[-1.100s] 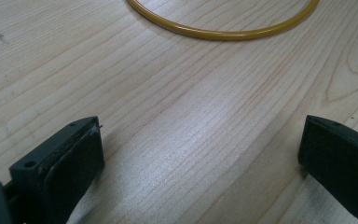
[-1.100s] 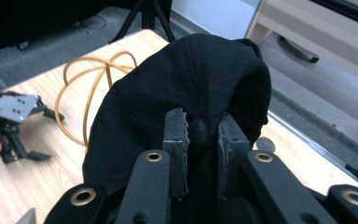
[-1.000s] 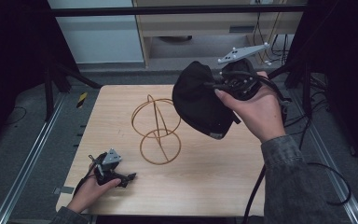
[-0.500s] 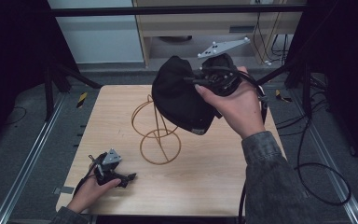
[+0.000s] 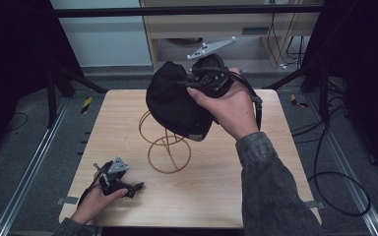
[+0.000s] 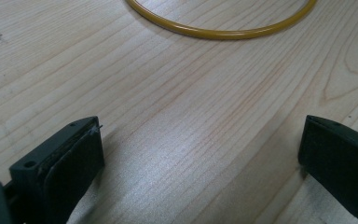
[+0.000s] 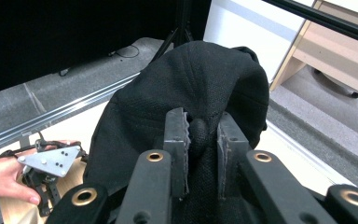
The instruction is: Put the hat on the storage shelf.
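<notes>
Black cap (image 5: 177,101), held above the wooden table (image 5: 256,162) over the gold wire stand (image 5: 165,142). Near edge: left gripper (image 5: 128,187) resting on the tabletop, jaws spread wide, empty, facing the stand's base ring. Farther: right gripper (image 7: 200,135) pinching a fold of cap fabric.

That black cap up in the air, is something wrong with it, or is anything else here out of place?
Nothing looks damaged or spilled. The black cap hangs bunched because the right tool pinches a fold of its fabric, holding it above the upright gold wire stand. The left tool rests open at the table's near edge.
</notes>
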`<state>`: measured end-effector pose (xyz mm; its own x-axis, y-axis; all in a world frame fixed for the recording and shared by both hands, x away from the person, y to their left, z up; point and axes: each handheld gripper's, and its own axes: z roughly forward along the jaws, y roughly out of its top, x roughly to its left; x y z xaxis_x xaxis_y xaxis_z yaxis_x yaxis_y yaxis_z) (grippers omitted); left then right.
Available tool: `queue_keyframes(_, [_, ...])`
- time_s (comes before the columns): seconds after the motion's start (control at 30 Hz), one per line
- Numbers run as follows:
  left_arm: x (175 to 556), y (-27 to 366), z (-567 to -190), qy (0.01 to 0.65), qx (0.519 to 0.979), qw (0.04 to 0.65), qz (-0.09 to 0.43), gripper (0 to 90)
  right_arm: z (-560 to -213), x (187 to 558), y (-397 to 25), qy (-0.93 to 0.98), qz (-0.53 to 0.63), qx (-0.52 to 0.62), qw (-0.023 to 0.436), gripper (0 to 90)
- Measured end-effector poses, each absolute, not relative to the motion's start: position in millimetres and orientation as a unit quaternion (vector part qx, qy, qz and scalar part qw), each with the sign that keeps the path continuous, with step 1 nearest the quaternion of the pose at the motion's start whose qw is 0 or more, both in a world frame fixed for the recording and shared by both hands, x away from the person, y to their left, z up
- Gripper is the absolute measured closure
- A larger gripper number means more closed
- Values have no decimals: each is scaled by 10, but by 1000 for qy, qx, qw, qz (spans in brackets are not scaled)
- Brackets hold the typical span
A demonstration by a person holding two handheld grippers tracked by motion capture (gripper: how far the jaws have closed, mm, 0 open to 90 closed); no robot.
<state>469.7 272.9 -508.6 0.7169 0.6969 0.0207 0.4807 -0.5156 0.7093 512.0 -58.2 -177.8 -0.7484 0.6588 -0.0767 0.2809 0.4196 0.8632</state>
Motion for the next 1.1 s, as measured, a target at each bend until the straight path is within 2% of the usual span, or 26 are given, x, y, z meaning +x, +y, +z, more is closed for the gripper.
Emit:
queue_keyframes(0.43, [4697,2729,-5086,344,857,352,153,0,-1747,5320,-379,830,435,289,197,778])
queue_keyframes(1.1, [4702,2715,-5086,342,858,353,153,0,-1775,5418,-129,847,414,280,181,776])
